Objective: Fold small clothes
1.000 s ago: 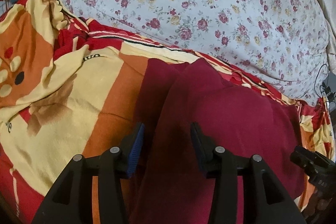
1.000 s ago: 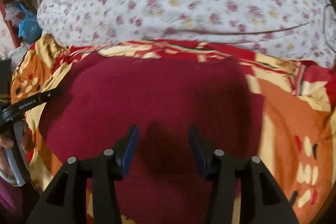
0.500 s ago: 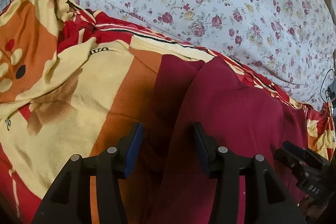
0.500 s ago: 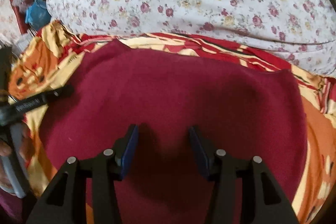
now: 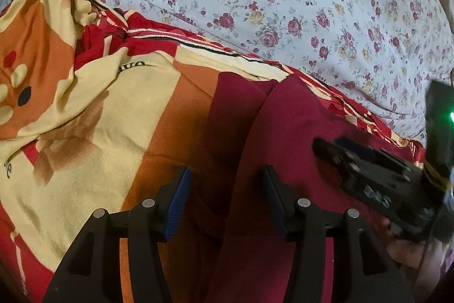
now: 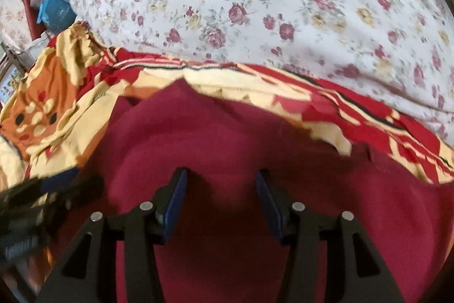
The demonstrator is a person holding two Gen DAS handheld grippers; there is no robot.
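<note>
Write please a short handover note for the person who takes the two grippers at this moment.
Left gripper: open, holding nothing, over the left edge of the maroon garment.
Right gripper: open, holding nothing, above the garment's middle.
The garment lies on the orange and red blanket, in front of the floral quilt.
Done: one layer lies folded over another along the left side.
Left: grasp an edge and finish the fold.
</note>
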